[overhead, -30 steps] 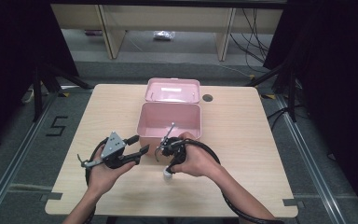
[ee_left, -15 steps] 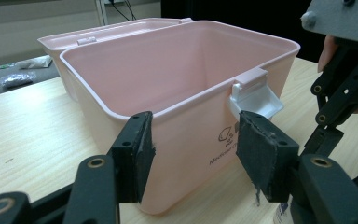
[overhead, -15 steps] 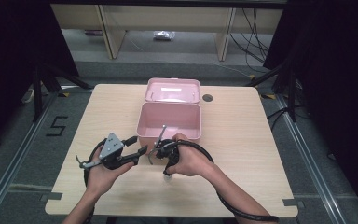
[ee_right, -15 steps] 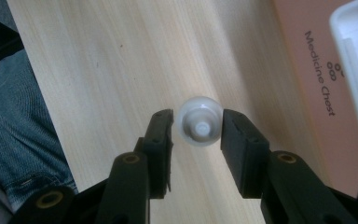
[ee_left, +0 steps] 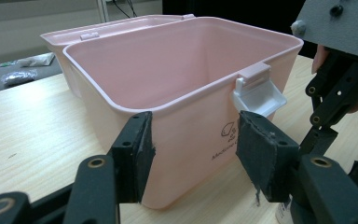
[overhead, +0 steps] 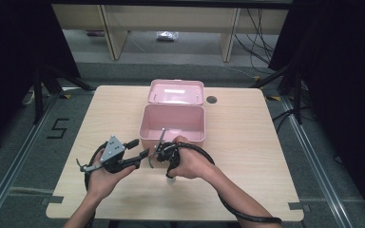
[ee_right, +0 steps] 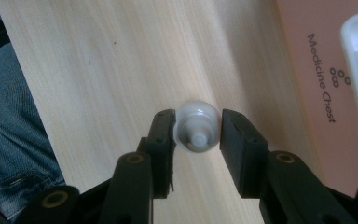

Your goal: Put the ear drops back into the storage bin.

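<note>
**Bottle between the pads, box open and waiting**

While the left tool hovers with its jaws apart at the near front wall of the pink medicine box, the right tool points straight down over a small white bottle standing on the desk, just in front of the box. Its jaws have just been closing, and in the right gripper view the bottle's round top sits between the pads; one pad looks to be touching the bottle, the other has a thin gap, so the grip does not appear complete. The left tool holds nothing: in the left gripper view its pads frame the box wall without pressing it.

The box lid is already thrown back and the interior looks empty. By my reading the job is at an early stage: the bottle is lined up but not lifted. Left to do: finish the squeeze, raise the bottle, carry it over the rim, set it inside, and probably shut the lid afterwards.
</note>
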Demonstrator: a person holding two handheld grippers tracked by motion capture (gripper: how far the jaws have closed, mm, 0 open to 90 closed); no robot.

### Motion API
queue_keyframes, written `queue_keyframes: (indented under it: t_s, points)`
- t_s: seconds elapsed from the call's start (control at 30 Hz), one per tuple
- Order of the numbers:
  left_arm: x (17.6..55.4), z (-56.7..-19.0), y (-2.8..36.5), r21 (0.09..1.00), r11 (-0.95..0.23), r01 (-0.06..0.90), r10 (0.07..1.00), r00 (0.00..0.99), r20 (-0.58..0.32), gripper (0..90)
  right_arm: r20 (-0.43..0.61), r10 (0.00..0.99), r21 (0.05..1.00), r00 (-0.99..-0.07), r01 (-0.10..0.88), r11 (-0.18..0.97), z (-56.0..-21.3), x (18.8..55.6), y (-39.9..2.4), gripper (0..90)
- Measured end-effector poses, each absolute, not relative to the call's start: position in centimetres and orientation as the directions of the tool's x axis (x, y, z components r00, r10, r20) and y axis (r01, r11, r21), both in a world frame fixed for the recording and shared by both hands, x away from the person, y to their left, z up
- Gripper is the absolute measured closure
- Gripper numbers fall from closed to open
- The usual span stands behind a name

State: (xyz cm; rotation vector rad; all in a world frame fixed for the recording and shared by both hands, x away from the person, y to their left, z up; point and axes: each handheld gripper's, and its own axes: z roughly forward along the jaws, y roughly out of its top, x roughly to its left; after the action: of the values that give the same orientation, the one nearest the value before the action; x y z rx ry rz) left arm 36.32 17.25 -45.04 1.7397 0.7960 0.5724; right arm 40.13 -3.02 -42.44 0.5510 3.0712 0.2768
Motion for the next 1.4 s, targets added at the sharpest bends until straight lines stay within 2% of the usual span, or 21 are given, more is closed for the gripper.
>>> queue_keyframes:
  t_s: [0.73,1.4]
  points:
    - [36.35,-45.27,17.23,0.952,-0.194,0.236,0.751,0.66,-0.01,44.9,-0.001,0.342,0.161,-0.94,0.338,0.927,-42.67,40.01,-2.69,70.7]
    - [36.36,-45.41,17.08,0.955,-0.188,0.228,0.744,0.668,-0.013,45.2,0.012,0.339,0.152,-0.941,0.337,0.929,-42.51,40.12,-2.67,71.2]
